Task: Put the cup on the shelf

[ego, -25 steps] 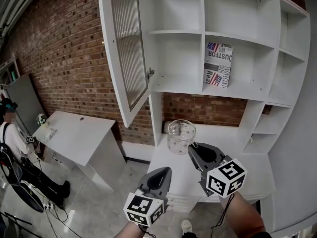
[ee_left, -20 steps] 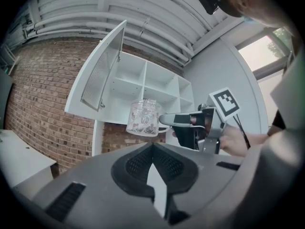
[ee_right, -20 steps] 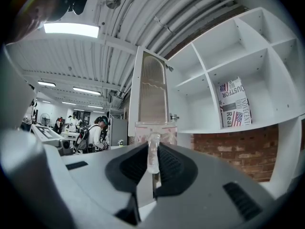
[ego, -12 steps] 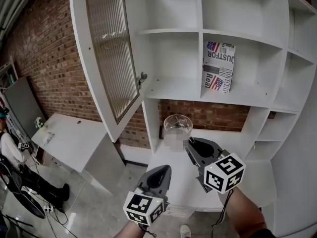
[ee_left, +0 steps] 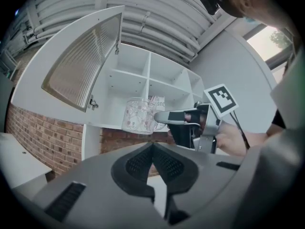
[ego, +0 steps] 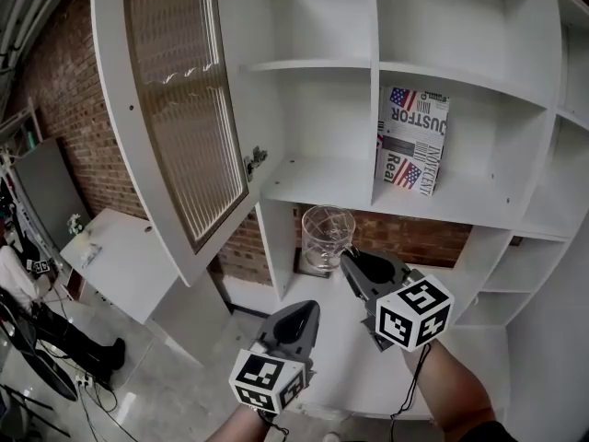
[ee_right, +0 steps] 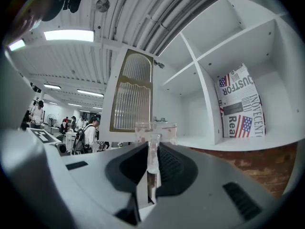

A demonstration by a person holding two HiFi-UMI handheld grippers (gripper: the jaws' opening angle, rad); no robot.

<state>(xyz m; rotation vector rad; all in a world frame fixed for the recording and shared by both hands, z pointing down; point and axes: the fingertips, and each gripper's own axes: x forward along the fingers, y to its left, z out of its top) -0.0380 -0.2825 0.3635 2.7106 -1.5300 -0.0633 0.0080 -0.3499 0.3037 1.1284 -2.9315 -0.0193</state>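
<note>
A clear glass cup [ego: 328, 236] with a faint floral print hangs in the air just below the white shelf board [ego: 313, 179] of the open cabinet. My right gripper [ego: 353, 263] is shut on the cup's handle. In the right gripper view the handle [ee_right: 152, 152] stands pinched between the jaws, with the cup body [ee_right: 156, 130] beyond them. My left gripper [ego: 302, 313] is lower and nearer to me, shut and holding nothing. In the left gripper view its jaws [ee_left: 153, 148] meet, and the cup [ee_left: 139, 115] and right gripper [ee_left: 177, 119] show ahead.
The cabinet's ribbed-glass door [ego: 175, 109] swings open at the left. A box with flag print [ego: 412, 142] leans in the compartment to the right of the divider [ego: 374, 90]. A white counter [ego: 368, 357] lies below. A white desk [ego: 120, 256] and a person stand far left.
The cup in my right gripper has risen from over the counter to just under the lower shelf board. The view has come closer to the cabinet. The left gripper has barely moved.
</note>
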